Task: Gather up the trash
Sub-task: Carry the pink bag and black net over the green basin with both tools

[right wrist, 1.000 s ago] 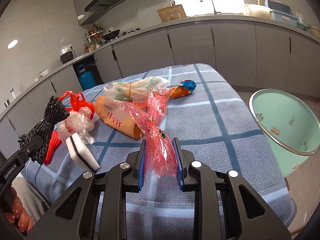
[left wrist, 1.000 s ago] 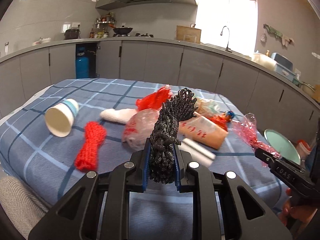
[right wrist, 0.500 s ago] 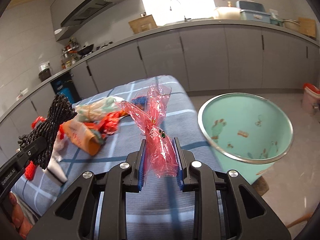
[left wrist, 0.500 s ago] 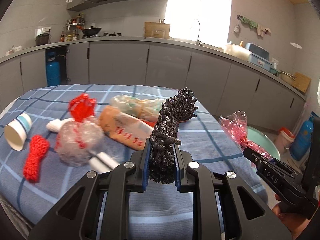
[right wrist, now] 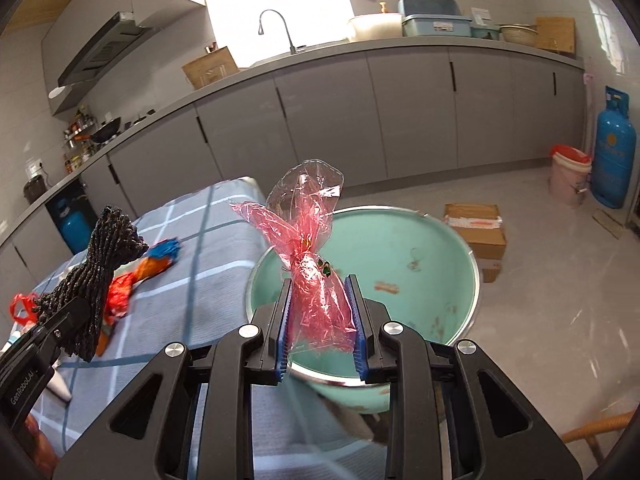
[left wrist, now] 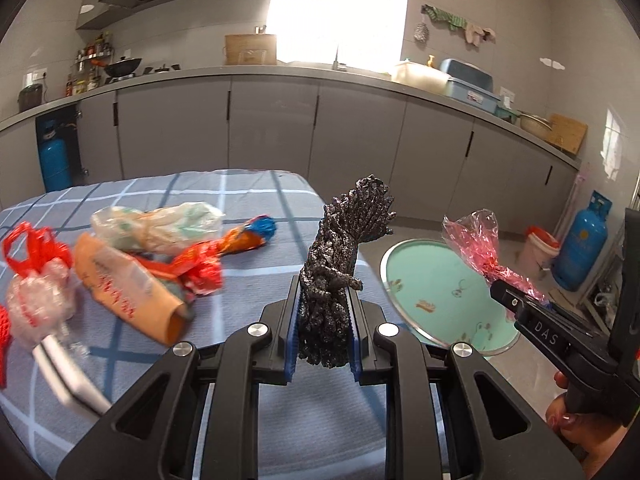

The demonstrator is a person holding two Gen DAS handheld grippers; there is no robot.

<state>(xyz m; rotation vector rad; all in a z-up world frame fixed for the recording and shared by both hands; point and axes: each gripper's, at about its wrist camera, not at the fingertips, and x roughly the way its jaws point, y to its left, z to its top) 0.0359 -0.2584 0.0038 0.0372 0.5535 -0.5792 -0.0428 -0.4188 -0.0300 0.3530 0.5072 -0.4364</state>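
I am in the carrying step, with a piece of trash in each hand and both bound for the bin. My left gripper [left wrist: 323, 334] has its blue pads pinched on a black, knobbly foam-net bundle [left wrist: 342, 264] that stands up out of the jaws above the near edge of the blue checked tablecloth [left wrist: 240, 188]. My right gripper [right wrist: 320, 330] is pinched on a crumpled pink-and-clear cellophane wrapper [right wrist: 310, 252], which from its own camera hangs right in front of the round mint-green bin with a metal rim [right wrist: 400, 248] standing on the floor just beside the table.

More rubbish lies on the cloth: an orange printed paper tube [left wrist: 128, 292], a clear plastic bag with pale contents [left wrist: 160, 224], a red-and-blue foil wrapper [left wrist: 232, 246] and a clear bag with red handles [left wrist: 36, 280].

Next, I judge, the right hand needs only to get fully over the bin mouth before the jaws spread. The left has further to travel across the table corner. Both pieces are light and springy, so they may cling to the pads.
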